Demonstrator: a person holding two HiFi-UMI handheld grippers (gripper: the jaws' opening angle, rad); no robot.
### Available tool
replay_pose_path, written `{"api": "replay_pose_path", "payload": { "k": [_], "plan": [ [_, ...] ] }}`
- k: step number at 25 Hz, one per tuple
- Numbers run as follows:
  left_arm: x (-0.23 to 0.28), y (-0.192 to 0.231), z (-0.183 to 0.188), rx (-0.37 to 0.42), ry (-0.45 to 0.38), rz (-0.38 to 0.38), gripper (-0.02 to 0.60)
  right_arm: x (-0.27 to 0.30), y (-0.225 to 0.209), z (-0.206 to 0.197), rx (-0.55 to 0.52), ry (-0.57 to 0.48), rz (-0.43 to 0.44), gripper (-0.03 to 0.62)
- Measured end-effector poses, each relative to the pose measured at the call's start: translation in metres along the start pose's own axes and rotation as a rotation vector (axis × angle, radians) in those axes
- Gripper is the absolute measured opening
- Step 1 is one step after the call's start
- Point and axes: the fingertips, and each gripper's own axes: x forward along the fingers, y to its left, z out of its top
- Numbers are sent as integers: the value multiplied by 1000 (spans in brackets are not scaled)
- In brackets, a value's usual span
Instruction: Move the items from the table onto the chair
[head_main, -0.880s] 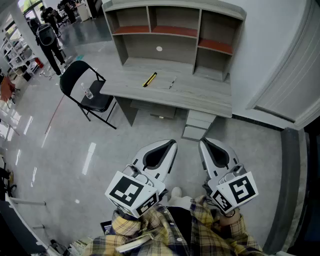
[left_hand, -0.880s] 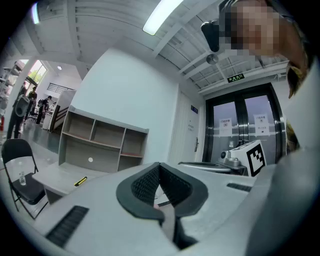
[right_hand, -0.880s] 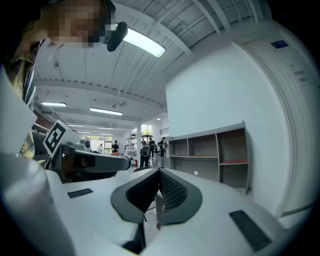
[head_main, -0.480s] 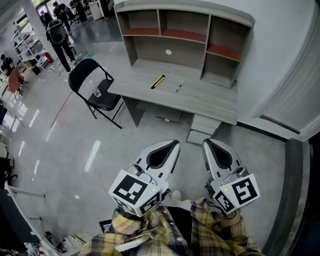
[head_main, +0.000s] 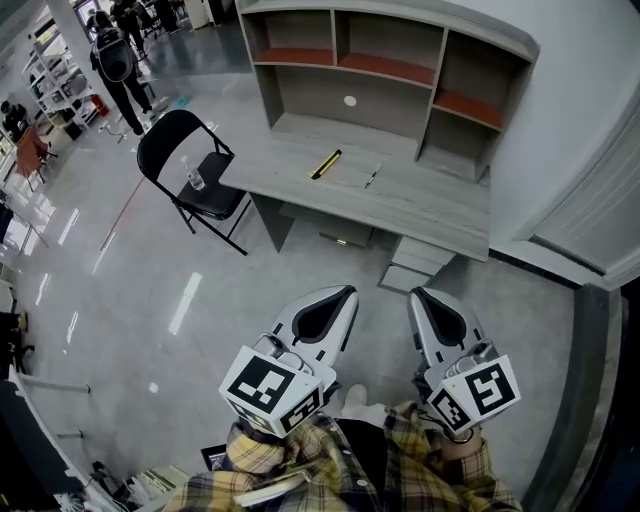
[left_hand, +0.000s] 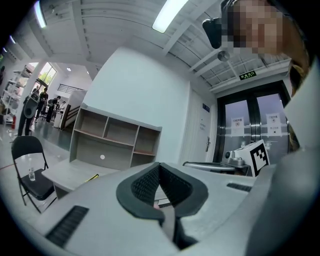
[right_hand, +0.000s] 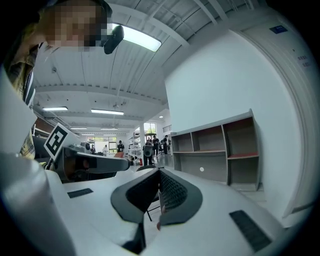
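Observation:
A yellow-and-black utility knife (head_main: 325, 164) and a pen (head_main: 371, 179) lie on the grey desk (head_main: 420, 205), far ahead of me. To its left stands a black folding chair (head_main: 190, 180) with a clear bottle (head_main: 195, 177) on its seat. My left gripper (head_main: 346, 292) and right gripper (head_main: 414, 295) hang side by side over the floor, well short of the desk. Both are shut, jaws meeting at the tips with nothing between them. In the left gripper view the chair (left_hand: 30, 170) sits far left and the knife (left_hand: 92, 177) shows on the desk.
A hutch of open shelves (head_main: 380, 70) rises at the back of the desk, and a drawer unit (head_main: 415, 265) stands beneath it. People (head_main: 118, 62) stand by racks at the far left. A white wall and door (head_main: 600, 200) run along the right.
The view has shifted so the desk and chair sit further right and lower in the picture. Both grippers stay shut and side by side.

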Motion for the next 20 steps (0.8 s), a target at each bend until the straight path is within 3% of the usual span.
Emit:
{"api": "replay_pose_path", "payload": {
  "k": [12,20],
  "plan": [
    [41,164,41,2,-12,-5,5,174,-6,9,-31,21,0,17],
    [46,250,44,-26,18,-27,5,245,-12,-4,9,38,-83,17]
  ]
}}
